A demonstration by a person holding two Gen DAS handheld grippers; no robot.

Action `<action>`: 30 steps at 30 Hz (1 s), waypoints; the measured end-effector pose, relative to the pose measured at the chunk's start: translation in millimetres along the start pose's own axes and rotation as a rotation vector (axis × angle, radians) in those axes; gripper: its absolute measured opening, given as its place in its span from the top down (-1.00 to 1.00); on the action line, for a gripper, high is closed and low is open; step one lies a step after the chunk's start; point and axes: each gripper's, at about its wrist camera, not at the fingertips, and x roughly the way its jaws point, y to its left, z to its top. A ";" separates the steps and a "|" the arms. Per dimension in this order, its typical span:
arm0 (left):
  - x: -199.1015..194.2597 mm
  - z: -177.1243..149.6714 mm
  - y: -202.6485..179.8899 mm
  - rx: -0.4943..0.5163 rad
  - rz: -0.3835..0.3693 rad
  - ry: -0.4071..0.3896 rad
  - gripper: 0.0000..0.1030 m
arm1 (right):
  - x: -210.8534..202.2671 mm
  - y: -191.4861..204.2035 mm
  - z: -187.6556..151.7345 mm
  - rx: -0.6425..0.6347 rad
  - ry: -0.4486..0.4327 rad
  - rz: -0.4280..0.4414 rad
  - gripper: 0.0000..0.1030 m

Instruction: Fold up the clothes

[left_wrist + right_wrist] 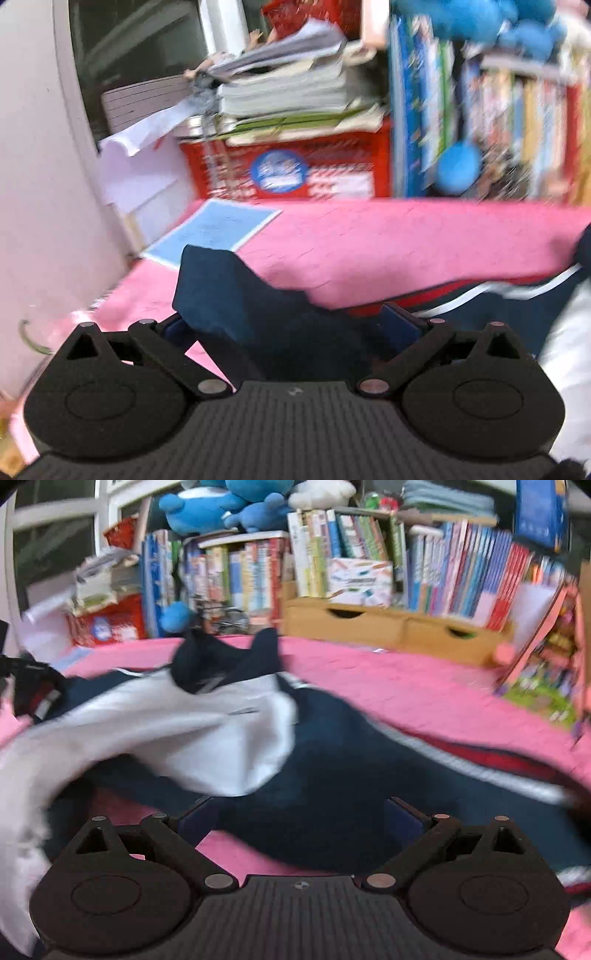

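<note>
On the pink table [388, 686] lies a navy-and-white garment [229, 716]. Both grippers spread wide: the left gripper [291, 325] has navy cloth bunched between its fingers, and the right gripper [299, 812] likewise straddles navy fabric.

one garment [325, 760], two tools [291, 325] [299, 812], one blue sheet [218, 229], two wooden drawers [399, 627].

Left black two-finger gripper [291, 325] is sitting low, jaws spread wide with dark cloth bunched between them. Right black two-finger gripper [299, 812] is doing likewise, jaws equally wide.
</note>
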 end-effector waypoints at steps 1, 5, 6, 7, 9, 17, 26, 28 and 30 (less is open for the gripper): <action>-9.4 -1.9 -5.4 0.016 -0.036 -0.020 -0.97 | 0.8 0.1 -1.9 0.043 -0.001 0.027 -0.94; -46.5 -24.2 -36.4 0.130 -0.169 -0.076 -1.00 | 16.1 -13.3 -3.7 0.208 -0.013 0.065 -0.95; -54.1 -32.2 -44.9 0.159 -0.213 -0.078 -1.00 | 19.9 -16.6 -4.2 0.249 -0.016 0.074 -0.95; -59.1 -40.0 -52.6 0.185 -0.258 -0.070 -1.00 | 23.7 -20.0 -4.6 0.290 -0.019 0.084 -0.93; -61.9 -53.0 -66.7 0.234 -0.302 -0.044 -1.00 | 31.4 -26.7 -5.6 0.372 -0.025 0.103 -0.93; -32.9 -79.1 -100.6 0.433 -0.116 -0.026 -1.00 | 66.5 -42.6 30.9 0.310 -0.118 -0.173 0.63; -3.8 -76.7 -93.7 0.404 -0.033 -0.009 -1.00 | 81.3 -64.8 107.8 -0.253 -0.235 -0.712 0.57; -0.4 -75.3 -86.8 0.372 -0.037 0.003 -1.00 | 83.7 -85.5 115.9 -0.118 -0.158 -0.624 0.31; 2.4 -74.7 -79.1 0.348 -0.041 0.010 -1.00 | 79.7 -92.2 107.3 -0.013 -0.101 -0.458 -0.81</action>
